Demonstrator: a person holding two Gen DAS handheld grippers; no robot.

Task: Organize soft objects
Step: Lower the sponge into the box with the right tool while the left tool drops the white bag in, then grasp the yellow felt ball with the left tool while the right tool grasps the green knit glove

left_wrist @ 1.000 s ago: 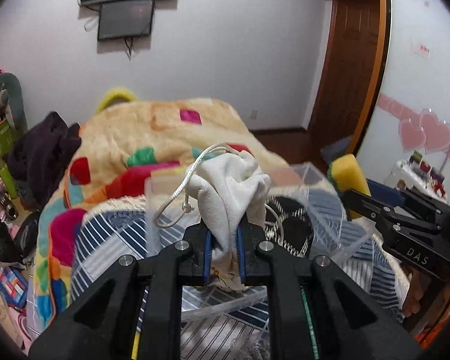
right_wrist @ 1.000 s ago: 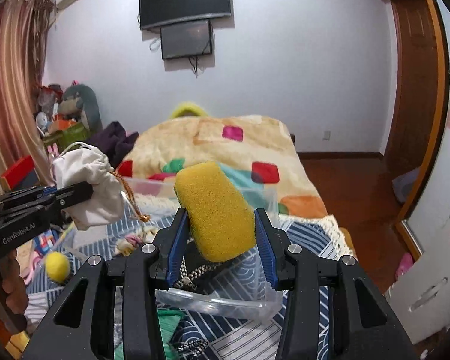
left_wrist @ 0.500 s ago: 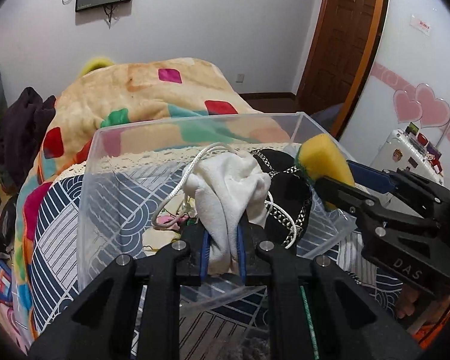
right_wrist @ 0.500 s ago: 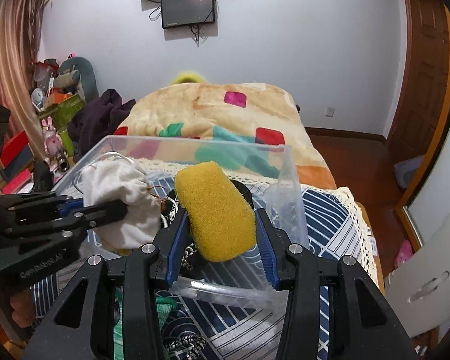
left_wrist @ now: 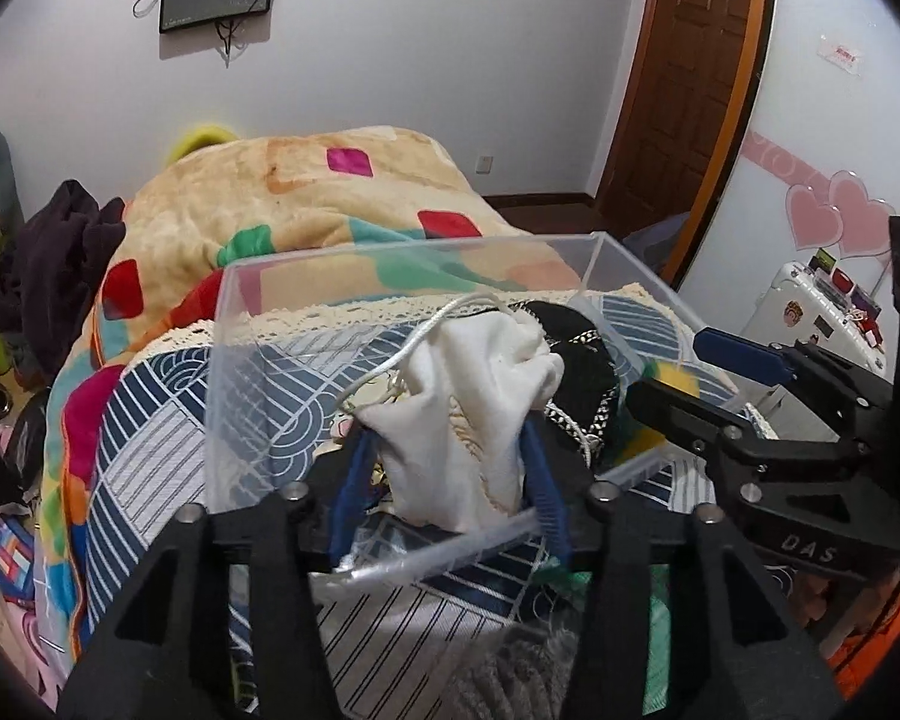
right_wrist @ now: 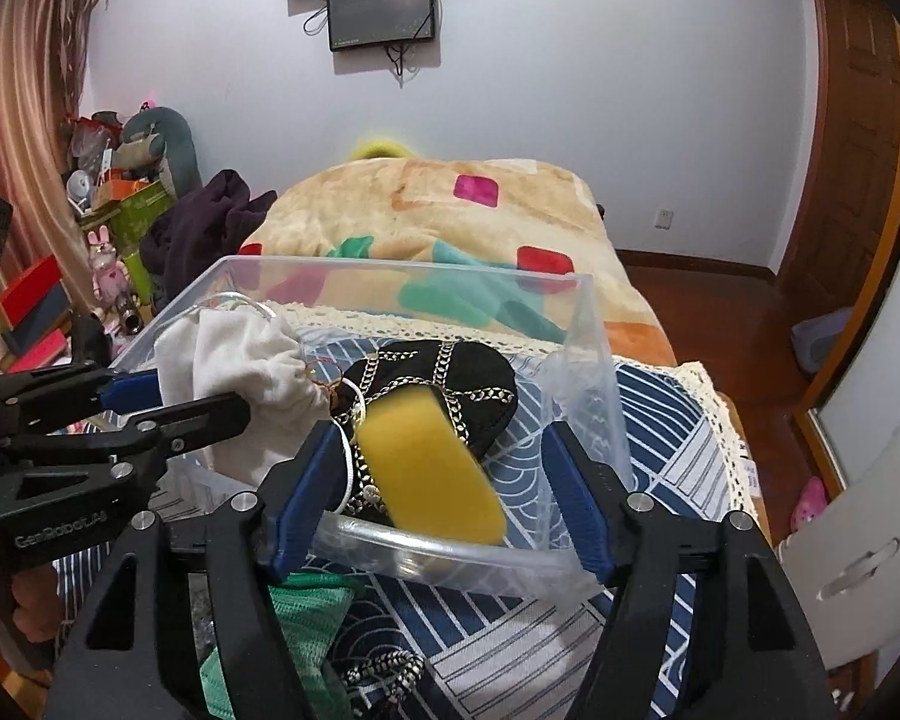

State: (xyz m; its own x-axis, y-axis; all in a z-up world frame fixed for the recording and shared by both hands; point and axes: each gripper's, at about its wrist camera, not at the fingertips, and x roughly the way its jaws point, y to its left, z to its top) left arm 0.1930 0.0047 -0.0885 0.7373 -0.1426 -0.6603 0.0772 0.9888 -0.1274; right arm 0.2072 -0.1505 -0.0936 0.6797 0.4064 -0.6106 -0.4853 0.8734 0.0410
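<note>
Only right wrist view showed yellow sponge loose between spread right hand-held gripper; left hand-held gripper spread around white pouch.

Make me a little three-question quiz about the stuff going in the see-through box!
1. True or false: the right tongs are spread open around the yellow sponge.
2. What color is the drawstring pouch between the left tongs?
3. The black item with chain trim lies: A) on the floor, B) inside the clear box, C) on the TV.

Key: 1 true; 2 white; 3 B.
</note>
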